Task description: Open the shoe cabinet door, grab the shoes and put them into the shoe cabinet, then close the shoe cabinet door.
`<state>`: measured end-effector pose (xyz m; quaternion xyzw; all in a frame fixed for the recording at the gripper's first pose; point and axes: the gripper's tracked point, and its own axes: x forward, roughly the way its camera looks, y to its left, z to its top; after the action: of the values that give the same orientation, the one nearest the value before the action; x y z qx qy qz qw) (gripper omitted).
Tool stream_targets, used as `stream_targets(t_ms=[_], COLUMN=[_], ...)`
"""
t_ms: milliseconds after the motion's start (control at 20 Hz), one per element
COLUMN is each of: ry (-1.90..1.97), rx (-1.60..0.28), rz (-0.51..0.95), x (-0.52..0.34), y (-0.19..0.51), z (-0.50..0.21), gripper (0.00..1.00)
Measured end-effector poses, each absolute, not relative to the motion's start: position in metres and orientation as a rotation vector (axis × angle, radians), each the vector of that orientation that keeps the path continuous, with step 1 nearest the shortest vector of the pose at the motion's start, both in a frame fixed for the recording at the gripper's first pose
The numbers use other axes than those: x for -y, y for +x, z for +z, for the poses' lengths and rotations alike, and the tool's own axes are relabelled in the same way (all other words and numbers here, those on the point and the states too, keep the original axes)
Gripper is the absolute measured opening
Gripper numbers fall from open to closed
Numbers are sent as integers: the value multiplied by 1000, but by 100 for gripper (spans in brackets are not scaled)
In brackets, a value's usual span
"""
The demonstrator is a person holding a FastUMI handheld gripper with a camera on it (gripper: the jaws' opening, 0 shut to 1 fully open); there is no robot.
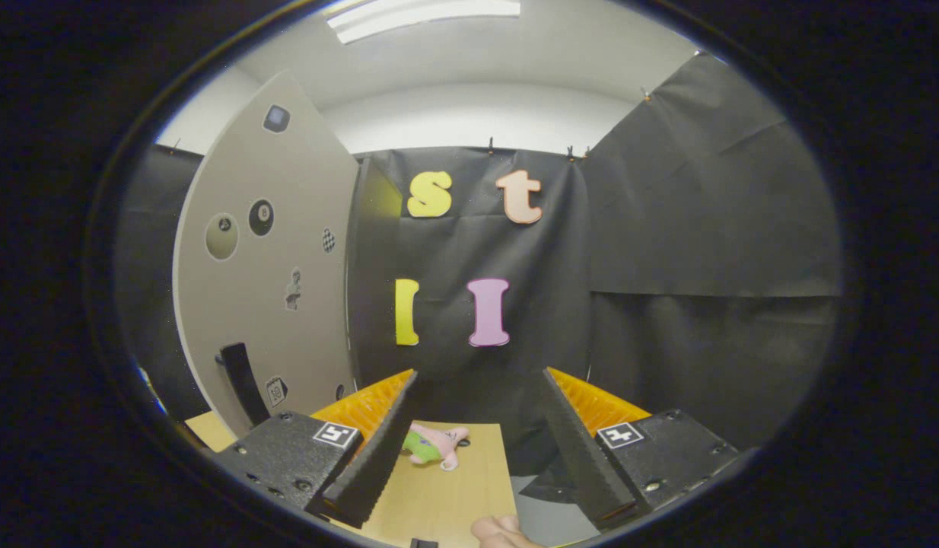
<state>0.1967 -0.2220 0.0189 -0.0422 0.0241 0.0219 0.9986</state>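
The gripper is spread wide, its two fingers holding nothing. To the left stands the shoe cabinet, tall and upright, its long axis vertical; its grey door carries several small stickers (too small to read) and a dark handle low down, slanted a little. Between the fingers, on a wooden board, lies a small pink and green toy. A fingertip shows at the board's near edge.

a ceiling lamp lit the booth evenly; fisheye bent the edges, and the dark cloth stayed dim.
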Motion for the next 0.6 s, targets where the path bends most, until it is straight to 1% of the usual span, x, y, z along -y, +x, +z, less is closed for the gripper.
stream_targets(t_ms=[350,450,500,600], ry=[-144,-159,-162,-165], rx=[-85,-115,-86,-92], rz=[163,235,237,258], x=[134,98,95,85], y=[214,214,209,203], z=[-1,-12,-8,-8], gripper=[99,97,95,93])
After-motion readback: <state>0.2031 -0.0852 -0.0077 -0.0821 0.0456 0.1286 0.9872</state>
